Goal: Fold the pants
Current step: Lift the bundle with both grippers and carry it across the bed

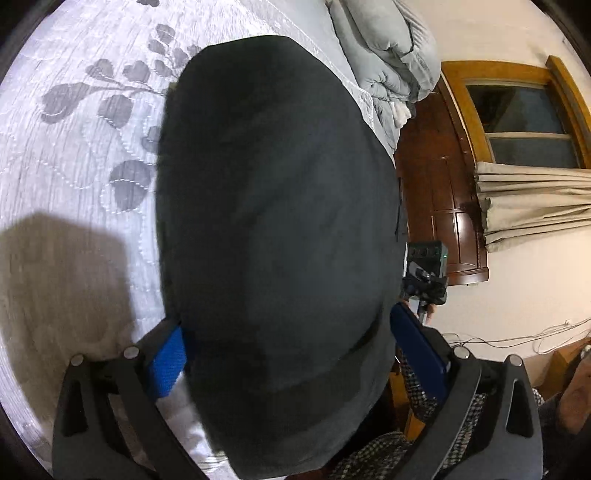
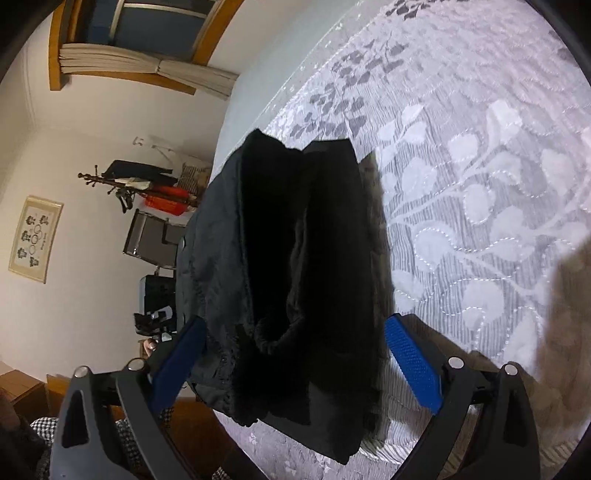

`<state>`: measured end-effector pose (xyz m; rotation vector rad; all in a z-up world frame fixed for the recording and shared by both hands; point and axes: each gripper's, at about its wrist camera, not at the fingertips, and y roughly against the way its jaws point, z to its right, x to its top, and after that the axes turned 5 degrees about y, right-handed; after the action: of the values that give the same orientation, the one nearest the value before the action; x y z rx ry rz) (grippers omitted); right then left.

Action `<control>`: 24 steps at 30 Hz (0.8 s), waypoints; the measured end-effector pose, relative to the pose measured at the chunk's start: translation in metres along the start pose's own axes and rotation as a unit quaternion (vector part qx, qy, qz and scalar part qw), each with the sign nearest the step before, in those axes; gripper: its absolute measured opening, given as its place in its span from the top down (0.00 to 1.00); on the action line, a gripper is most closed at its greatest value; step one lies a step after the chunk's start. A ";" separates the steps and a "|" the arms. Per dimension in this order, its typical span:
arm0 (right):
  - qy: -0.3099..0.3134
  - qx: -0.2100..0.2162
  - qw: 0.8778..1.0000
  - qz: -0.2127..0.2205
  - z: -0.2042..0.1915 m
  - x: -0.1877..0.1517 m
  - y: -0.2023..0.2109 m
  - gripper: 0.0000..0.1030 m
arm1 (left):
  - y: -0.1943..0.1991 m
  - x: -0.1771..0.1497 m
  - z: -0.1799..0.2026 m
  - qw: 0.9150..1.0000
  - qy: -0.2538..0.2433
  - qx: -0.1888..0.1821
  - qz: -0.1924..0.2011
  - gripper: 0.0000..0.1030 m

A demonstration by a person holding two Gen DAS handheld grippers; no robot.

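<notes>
1. Bed (image 1: 74,155), covered by a pale quilted bedspread (image 2: 480,184) with a grey leaf pattern.
2. Black pants (image 1: 273,221) lie on the bedspread, at the bed's edge, folded into a stack; fleecy lining shows in the right wrist view.
3. Grey duvet (image 1: 388,55) bundled at the bed's far end.

Each wrist camera looks forward along its own fingers, very near the black pants (image 1: 273,229) (image 2: 295,277) on the bed (image 1: 74,147) (image 2: 480,184). Both views share the pants, bed, and window (image 1: 524,122) (image 2: 147,22).
</notes>
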<state>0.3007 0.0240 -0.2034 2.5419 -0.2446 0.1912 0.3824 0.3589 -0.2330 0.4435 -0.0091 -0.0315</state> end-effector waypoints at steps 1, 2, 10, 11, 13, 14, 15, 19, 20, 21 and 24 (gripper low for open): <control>0.000 0.000 1.000 -0.001 0.001 0.001 -0.002 0.04 | -0.001 0.001 0.002 1.000 0.000 0.004 -0.004 0.03; 0.000 0.002 1.000 -0.002 0.002 0.001 -0.004 0.04 | -0.004 0.002 0.005 1.000 0.001 0.007 -0.007 0.03; 0.005 0.006 1.000 -0.015 0.007 0.003 -0.012 0.04 | -0.008 0.004 0.006 1.000 0.010 -0.011 -0.017 0.03; 0.007 0.003 1.000 -0.019 0.008 0.003 -0.014 0.04 | -0.007 0.003 0.002 1.000 0.010 -0.011 -0.021 0.03; 0.010 0.000 1.000 -0.023 0.007 0.004 -0.016 0.04 | -0.013 0.004 0.003 1.000 0.008 -0.006 -0.027 0.03; 0.011 -0.002 1.000 -0.026 0.005 0.004 -0.017 0.04 | -0.017 0.004 0.006 1.000 0.005 0.000 -0.031 0.03; 0.014 -0.004 0.999 -0.029 0.005 0.004 -0.018 0.03 | -0.020 0.004 0.009 0.999 0.000 0.007 -0.035 0.03; 0.036 0.004 0.999 -0.040 -0.004 0.003 -0.026 0.03 | -0.032 0.005 0.018 0.999 -0.009 0.015 -0.049 0.03; 0.040 0.007 0.998 -0.043 -0.006 0.002 -0.029 0.03 | -0.035 0.006 0.018 0.999 -0.006 0.011 -0.053 0.03; 0.043 0.012 0.998 -0.046 -0.008 0.003 -0.032 0.03 | -0.037 0.007 0.018 0.999 -0.003 0.009 -0.054 0.03; 0.038 0.011 0.998 -0.048 -0.009 0.009 -0.038 0.03 | -0.043 0.008 0.019 0.998 -0.002 0.014 -0.059 0.03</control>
<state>0.3166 0.0594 -0.2147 2.5544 -0.0906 0.2530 0.3889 0.3114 -0.2342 0.4725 0.0123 -0.1484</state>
